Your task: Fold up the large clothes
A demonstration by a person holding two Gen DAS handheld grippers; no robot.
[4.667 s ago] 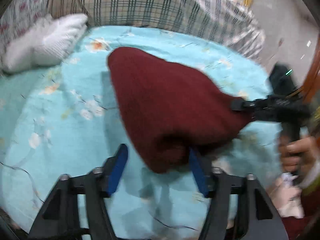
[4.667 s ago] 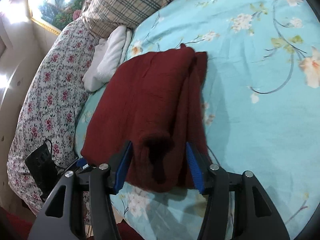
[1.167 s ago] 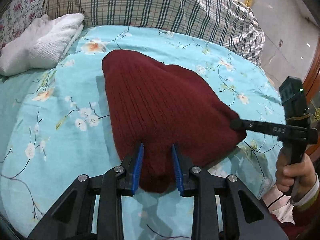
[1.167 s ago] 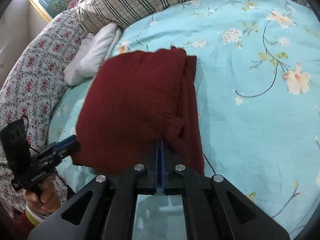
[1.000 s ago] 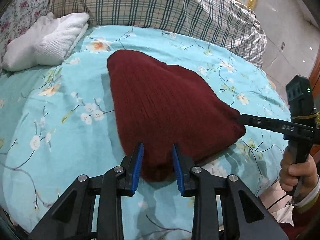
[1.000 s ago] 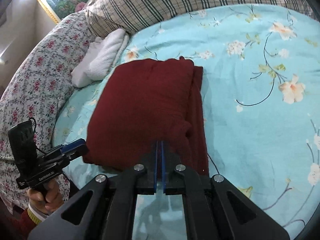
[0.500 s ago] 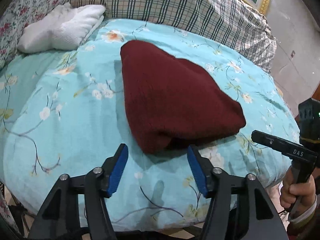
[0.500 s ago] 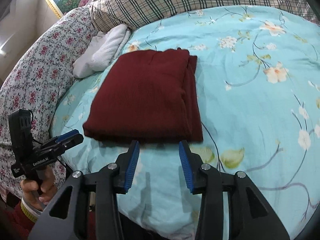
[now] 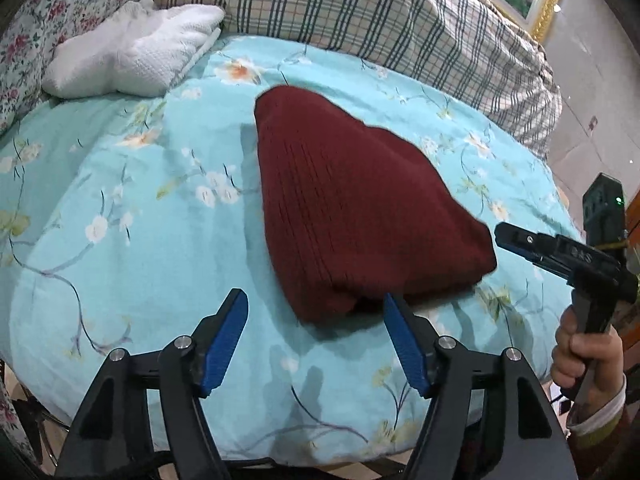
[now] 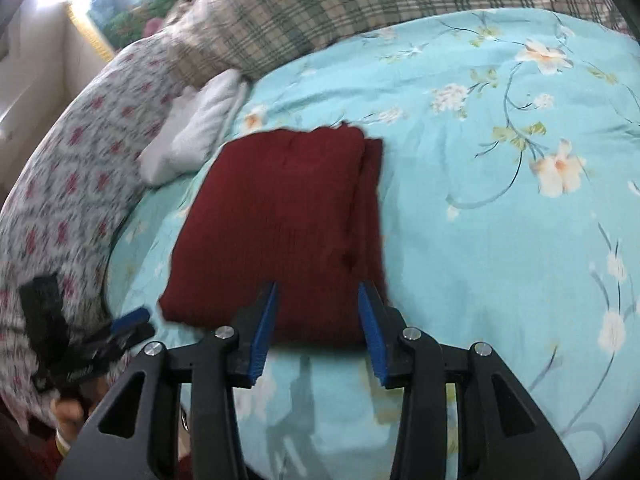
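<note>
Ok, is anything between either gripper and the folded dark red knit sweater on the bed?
Nothing visible: only bare floral turquoise bedspread lies between the opening left gripper, the right gripper and the folded dark red knit sweater.

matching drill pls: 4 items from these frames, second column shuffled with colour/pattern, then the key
Items:
1. folded sweater
2. bedspread
3. towel
4. long pillow

Descriptions:
A. beige with dark plaid lines
B. plain white, textured
C. dark red knit
D. turquoise with a flower print

Pairs: 1-C, 2-D, 3-B, 4-A
</note>
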